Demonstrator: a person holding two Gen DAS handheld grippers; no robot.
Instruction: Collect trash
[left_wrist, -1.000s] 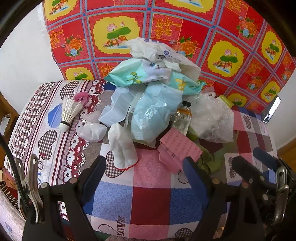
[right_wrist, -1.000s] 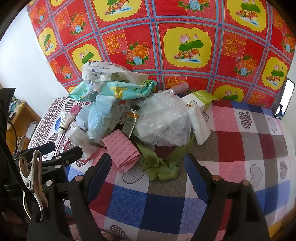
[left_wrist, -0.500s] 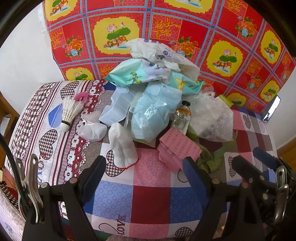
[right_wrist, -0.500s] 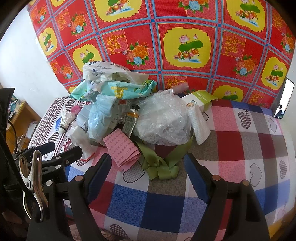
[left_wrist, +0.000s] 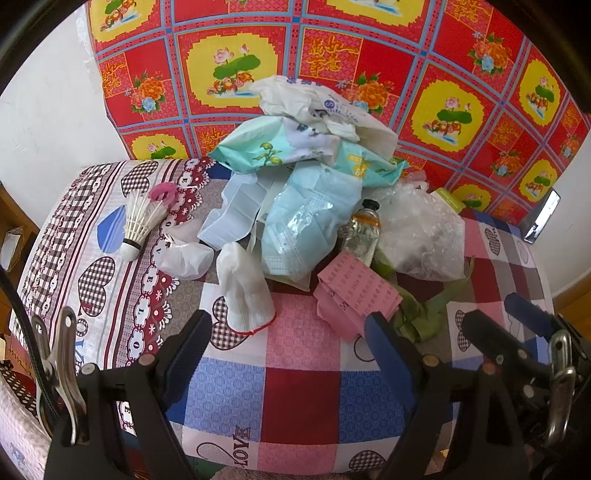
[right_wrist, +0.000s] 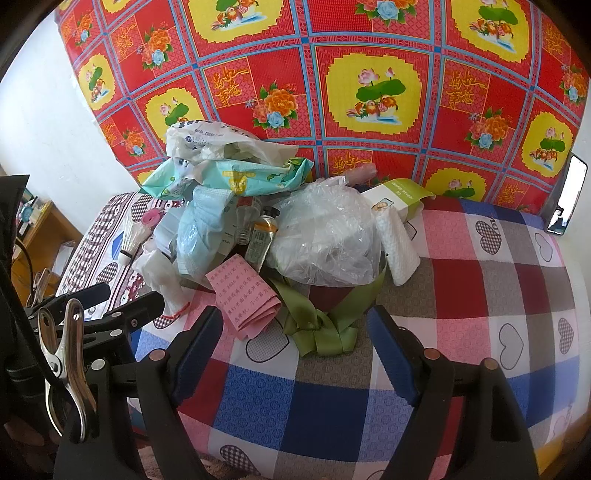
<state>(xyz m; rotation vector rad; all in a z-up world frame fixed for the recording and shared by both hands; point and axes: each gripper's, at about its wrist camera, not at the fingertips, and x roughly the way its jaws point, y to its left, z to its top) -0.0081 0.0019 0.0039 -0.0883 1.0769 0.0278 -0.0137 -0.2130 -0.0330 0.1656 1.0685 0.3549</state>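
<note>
A heap of trash lies on the patchwork cloth (left_wrist: 303, 391): a white plastic bag (left_wrist: 325, 107) on top, a teal wrapper (left_wrist: 280, 147), a pale blue plastic pack (left_wrist: 310, 229), a small bottle (left_wrist: 364, 232), crumpled clear plastic (right_wrist: 325, 240), a folded pink paper (left_wrist: 354, 295), a green ribbon (right_wrist: 321, 328) and a white glove (left_wrist: 243, 291). My left gripper (left_wrist: 288, 339) hangs open just short of the glove and pink paper, holding nothing. My right gripper (right_wrist: 295, 332) is open too, its fingers either side of the ribbon's near end.
A shuttlecock (left_wrist: 138, 225) and a pink ring (left_wrist: 162, 192) lie left of the heap. A white and green box (right_wrist: 399, 195) and a white roll (right_wrist: 399, 251) sit to the right. A red floral cloth (right_wrist: 369, 74) backs the surface. A phone (right_wrist: 567, 195) leans far right.
Both views have crept slightly closer to the heap. Nothing on the cloth has moved and both grippers stay open.
</note>
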